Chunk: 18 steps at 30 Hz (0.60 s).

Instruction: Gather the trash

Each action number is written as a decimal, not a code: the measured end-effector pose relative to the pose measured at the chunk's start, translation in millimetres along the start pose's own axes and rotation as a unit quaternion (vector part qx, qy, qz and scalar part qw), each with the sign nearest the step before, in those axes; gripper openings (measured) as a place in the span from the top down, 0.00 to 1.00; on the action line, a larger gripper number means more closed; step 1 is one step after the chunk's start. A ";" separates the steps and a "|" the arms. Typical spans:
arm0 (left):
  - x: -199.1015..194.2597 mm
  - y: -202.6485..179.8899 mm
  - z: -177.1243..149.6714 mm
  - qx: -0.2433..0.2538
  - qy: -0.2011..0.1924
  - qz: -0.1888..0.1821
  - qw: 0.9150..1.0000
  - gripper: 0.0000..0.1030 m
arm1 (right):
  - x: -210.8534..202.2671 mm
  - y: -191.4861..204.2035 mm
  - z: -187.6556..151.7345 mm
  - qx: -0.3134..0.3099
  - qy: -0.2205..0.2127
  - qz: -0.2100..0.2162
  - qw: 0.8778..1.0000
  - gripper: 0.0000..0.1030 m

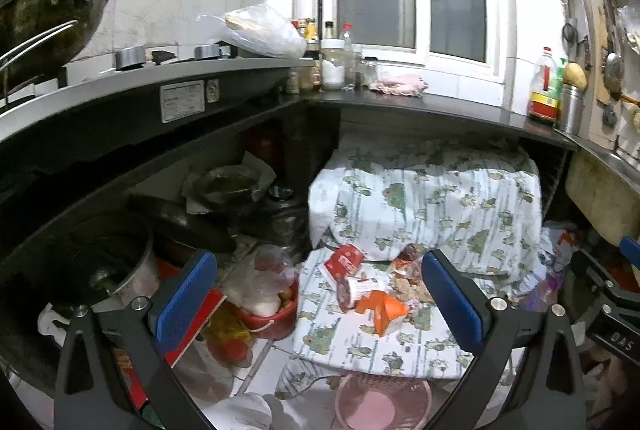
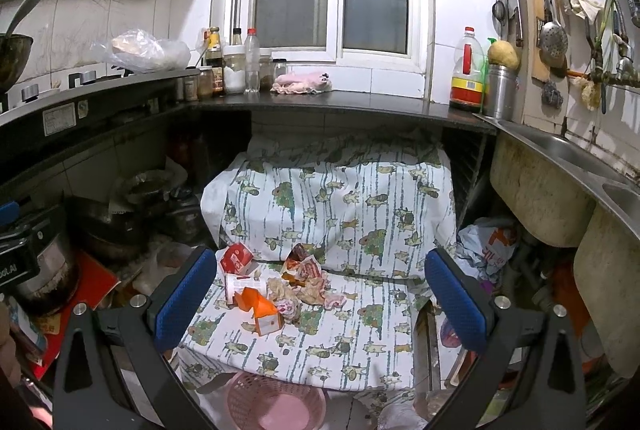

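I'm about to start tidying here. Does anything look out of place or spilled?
Yes: a heap of crumpled wrappers, an orange carton and a red-and-white packet lies strewn on the patterned cloth, above the empty pink basket. Both grippers are open.

You had open air above the patterned cloth [image 2: 360, 310] around the trash pile [image 2: 280, 290]. Pots [image 2: 112, 226] crowded its left, the sink basin [image 2: 536, 190] its right, the countertop [image 2: 320, 106] overhead

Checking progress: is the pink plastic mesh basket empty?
Appears empty: the pink plastic mesh basket shows a bare bottom; the trash pile lies on the patterned cloth.
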<state>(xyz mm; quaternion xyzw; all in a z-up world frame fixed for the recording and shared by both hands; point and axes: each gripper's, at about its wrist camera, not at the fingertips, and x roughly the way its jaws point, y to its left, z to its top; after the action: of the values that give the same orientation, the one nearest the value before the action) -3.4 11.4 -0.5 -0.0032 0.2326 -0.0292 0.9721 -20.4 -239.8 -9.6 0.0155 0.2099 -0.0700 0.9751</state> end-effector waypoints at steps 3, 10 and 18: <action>-1.2 -0.4 0.5 0.001 -0.001 -0.006 1.000 0.00 | -0.8 0.1 -0.3 0.001 0.001 -0.001 1.000 0.00; -2.3 -0.6 0.1 0.011 -0.002 -0.003 1.000 0.00 | -2.7 2.5 -0.1 -0.005 -0.002 0.000 1.000 0.00; -2.8 -0.7 -0.1 0.012 -0.003 0.000 1.000 0.00 | -4.5 4.7 2.3 -0.002 -0.005 0.000 1.000 0.00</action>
<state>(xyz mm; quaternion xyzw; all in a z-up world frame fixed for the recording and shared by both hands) -6.0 10.9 0.7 0.0087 0.2291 -0.0321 0.9728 -22.9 -234.6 -5.7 0.0129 0.2055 -0.0694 0.9761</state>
